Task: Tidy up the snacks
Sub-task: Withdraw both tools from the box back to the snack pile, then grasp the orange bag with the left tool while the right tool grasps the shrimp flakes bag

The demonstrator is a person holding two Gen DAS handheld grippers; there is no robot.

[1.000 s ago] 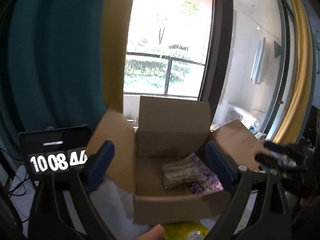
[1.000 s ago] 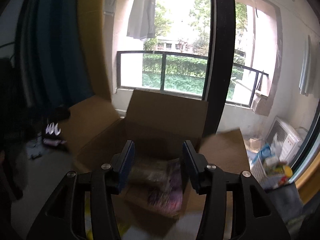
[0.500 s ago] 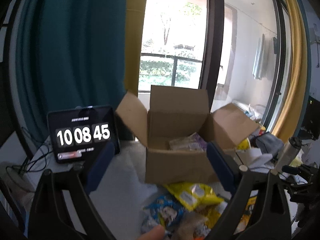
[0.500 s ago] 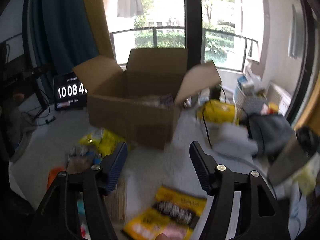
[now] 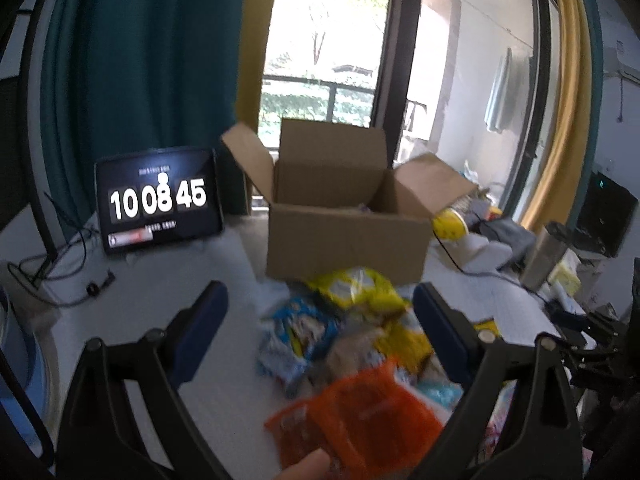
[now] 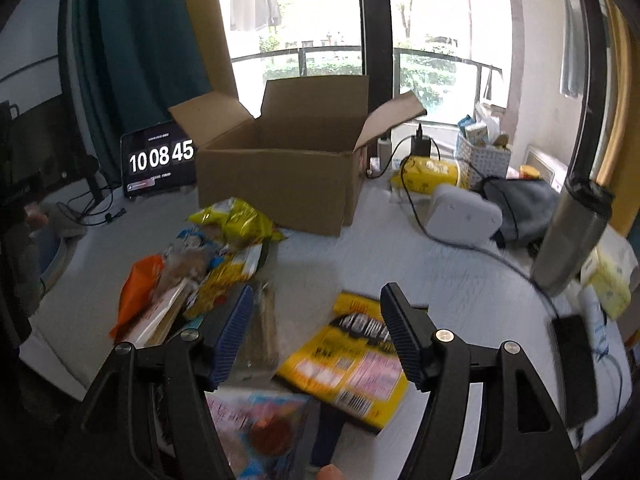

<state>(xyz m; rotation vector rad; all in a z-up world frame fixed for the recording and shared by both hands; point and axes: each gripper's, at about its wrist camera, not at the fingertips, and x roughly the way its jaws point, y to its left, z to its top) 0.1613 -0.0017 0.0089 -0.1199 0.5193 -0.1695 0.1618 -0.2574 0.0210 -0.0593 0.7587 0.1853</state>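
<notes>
An open cardboard box (image 5: 344,236) stands on the white table, also in the right wrist view (image 6: 276,184). In front of it lies a pile of snack bags: a yellow bag (image 5: 356,290), a blue bag (image 5: 296,332) and an orange bag (image 5: 360,416). My left gripper (image 5: 320,316) is open and empty above this pile. My right gripper (image 6: 316,328) is open and empty above a yellow and black bag (image 6: 352,360). A clear pack of brown sticks (image 6: 264,324) lies by its left finger. A pink and blue bag (image 6: 260,428) lies under it.
A tablet clock (image 5: 158,200) stands left of the box with cables beside it. Right of the box are a white device (image 6: 460,216), a grey pouch (image 6: 520,204), a steel flask (image 6: 572,236), a yellow pack (image 6: 432,172) and a basket (image 6: 484,156).
Both grippers have pulled back from over the box and tilted down toward the snacks on the table. The box interior has dropped out of sight. Both stay open and empty.
</notes>
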